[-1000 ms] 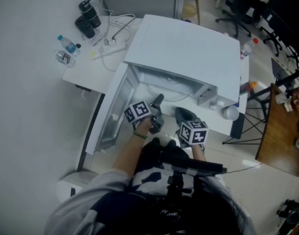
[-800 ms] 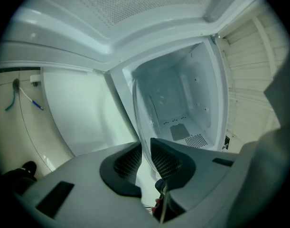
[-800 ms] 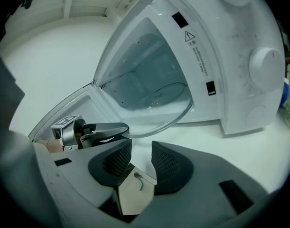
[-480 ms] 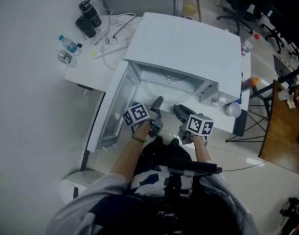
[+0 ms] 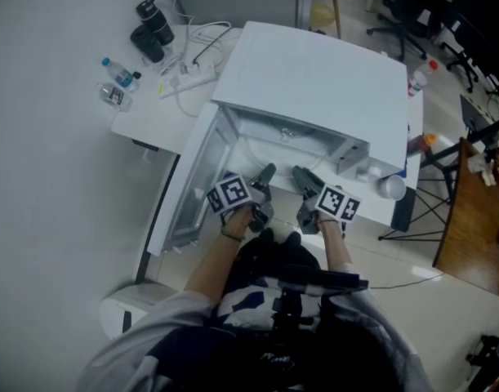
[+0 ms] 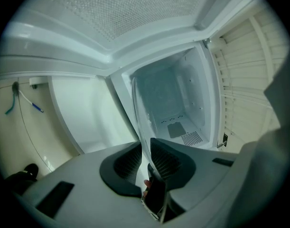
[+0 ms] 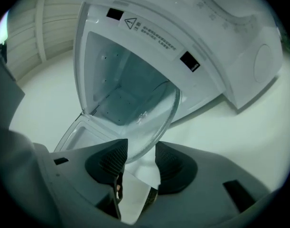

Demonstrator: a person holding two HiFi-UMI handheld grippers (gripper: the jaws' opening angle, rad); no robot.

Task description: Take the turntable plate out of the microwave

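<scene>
The clear glass turntable plate (image 7: 135, 103) is out in front of the open white microwave (image 5: 314, 72). My left gripper (image 6: 145, 158) is shut on its rim, and the plate (image 6: 138, 113) shows edge-on between the ribbed pads. My right gripper (image 7: 137, 163) is opening: the plate's rim sits in the gap, close to the left pad (image 7: 114, 158), and the pads do not press on it. In the head view both grippers, left (image 5: 264, 178) and right (image 5: 305, 178), point into the microwave's mouth; the plate is hard to make out there.
The microwave door (image 5: 188, 190) hangs open to the left. The bare cavity (image 6: 175, 99) lies ahead. A desk at the left holds a water bottle (image 5: 118, 72), black flasks (image 5: 151, 27) and a power strip (image 5: 192, 73). A round glass object (image 5: 389, 186) sits at the microwave's right.
My right gripper has rolled and its jaws have spread apart off the plate. The left gripper keeps its hold and has hardly moved.
</scene>
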